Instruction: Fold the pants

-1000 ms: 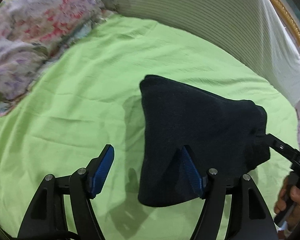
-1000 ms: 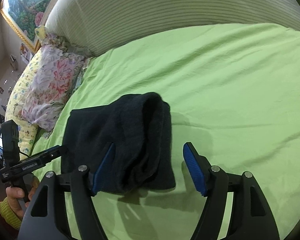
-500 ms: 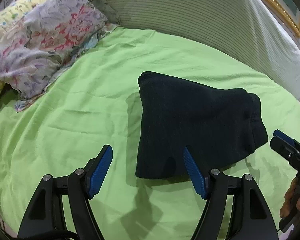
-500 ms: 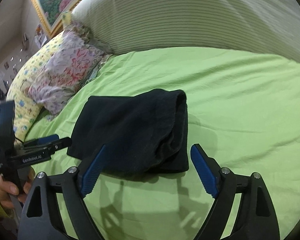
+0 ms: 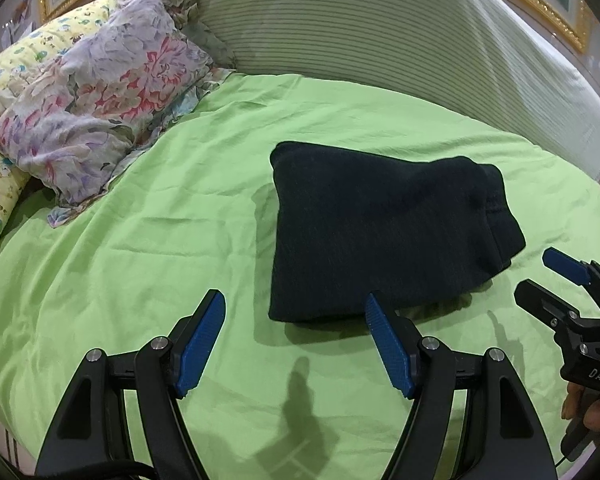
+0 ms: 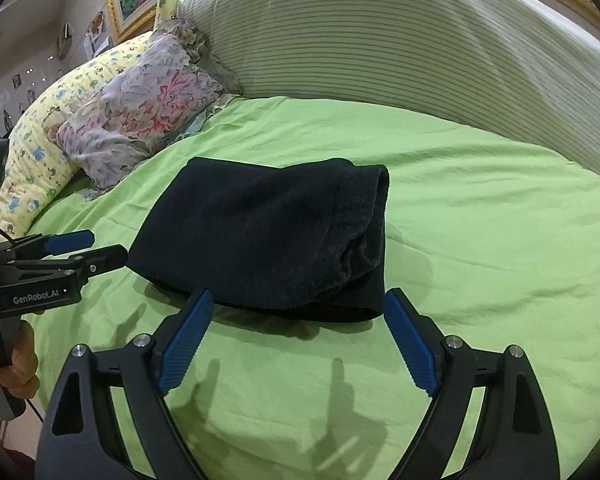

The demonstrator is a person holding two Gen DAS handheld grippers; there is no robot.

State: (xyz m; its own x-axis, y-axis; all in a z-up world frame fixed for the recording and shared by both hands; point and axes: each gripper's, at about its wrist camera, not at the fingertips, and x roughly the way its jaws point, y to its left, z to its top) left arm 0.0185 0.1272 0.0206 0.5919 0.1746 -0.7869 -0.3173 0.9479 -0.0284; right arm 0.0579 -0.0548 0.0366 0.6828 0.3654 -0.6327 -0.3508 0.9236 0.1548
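The dark navy pants (image 5: pixel 380 232) lie folded into a thick packet on the green sheet (image 5: pixel 140 240), waistband end to the right. My left gripper (image 5: pixel 293 298) stands open just short of the packet's near edge, nothing between its blue pads. In the same view my right gripper (image 5: pixel 534 272) hovers open off the packet's right corner, apart from the cloth. The right wrist view shows the pants (image 6: pixel 268 240) beyond my open right gripper (image 6: pixel 298 295), with the left gripper (image 6: pixel 108 246) open at the packet's left side.
A floral pillow (image 5: pixel 100 96) and a yellow printed pillow (image 5: pixel 4 80) lie at the back left. A striped padded headboard (image 5: pixel 380 28) curves along the far side. The green sheet spreads wide to the left and right of the pants (image 6: pixel 500 240).
Both grippers have drawn back from the pants. The right gripper let go of the corner it held and its jaws widened. The packet has settled flat on the sheet.
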